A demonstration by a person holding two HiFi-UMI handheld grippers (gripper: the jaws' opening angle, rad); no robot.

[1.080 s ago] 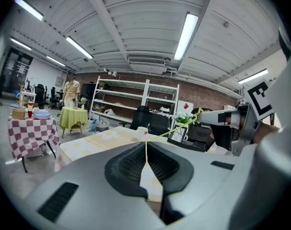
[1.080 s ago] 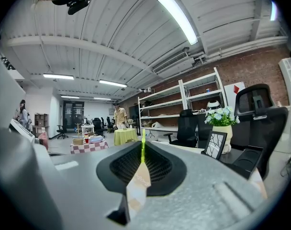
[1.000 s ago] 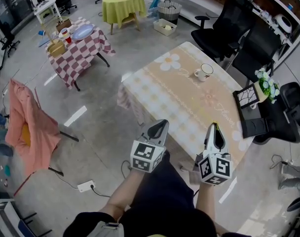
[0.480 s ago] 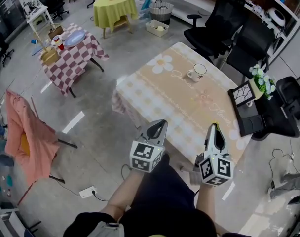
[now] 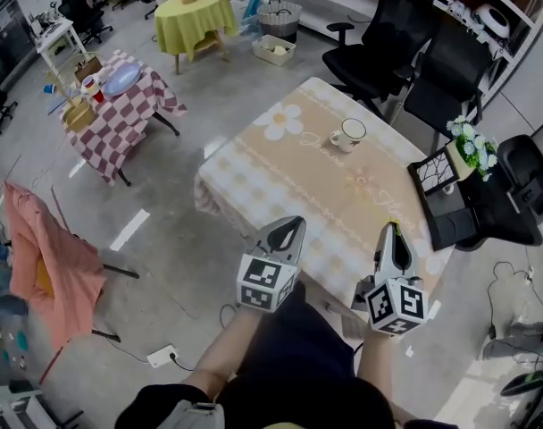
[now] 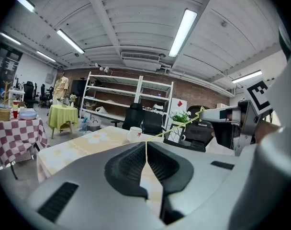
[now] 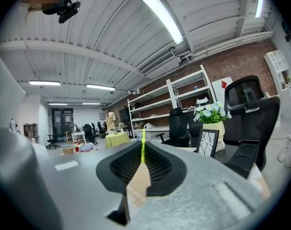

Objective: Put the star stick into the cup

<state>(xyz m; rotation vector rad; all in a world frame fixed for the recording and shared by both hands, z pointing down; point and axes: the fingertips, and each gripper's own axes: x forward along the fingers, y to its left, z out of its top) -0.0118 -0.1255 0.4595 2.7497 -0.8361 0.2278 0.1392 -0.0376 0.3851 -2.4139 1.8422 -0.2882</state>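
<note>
A white cup [image 5: 348, 135] stands at the far side of the floral-cloth table [image 5: 280, 172]; the left gripper view shows the cup [image 6: 134, 134] just past my jaws. My right gripper [image 5: 394, 232] hovers over the table's near right corner, shut on the thin yellow-green star stick [image 7: 142, 145], which stands up between its jaws [image 7: 142, 152]. In the left gripper view the stick [image 6: 179, 126] slants from its star tip beside the right gripper [image 6: 227, 115] down toward my left jaws. My left gripper [image 5: 287, 226] is shut [image 6: 146, 145] at the table's near edge, with nothing seen between its jaws.
Black office chairs [image 5: 392, 34] stand behind the table. A flower vase [image 5: 472, 148] sits on a black side table at the right. A checkered table [image 5: 120, 105], a yellow-green round table [image 5: 193, 12] and a pink cloth on a stand [image 5: 48, 257] are to the left.
The table and cup have slid left and slightly up in the head view as the viewpoint shifted. Both grippers keep the same pose and stay shut.
</note>
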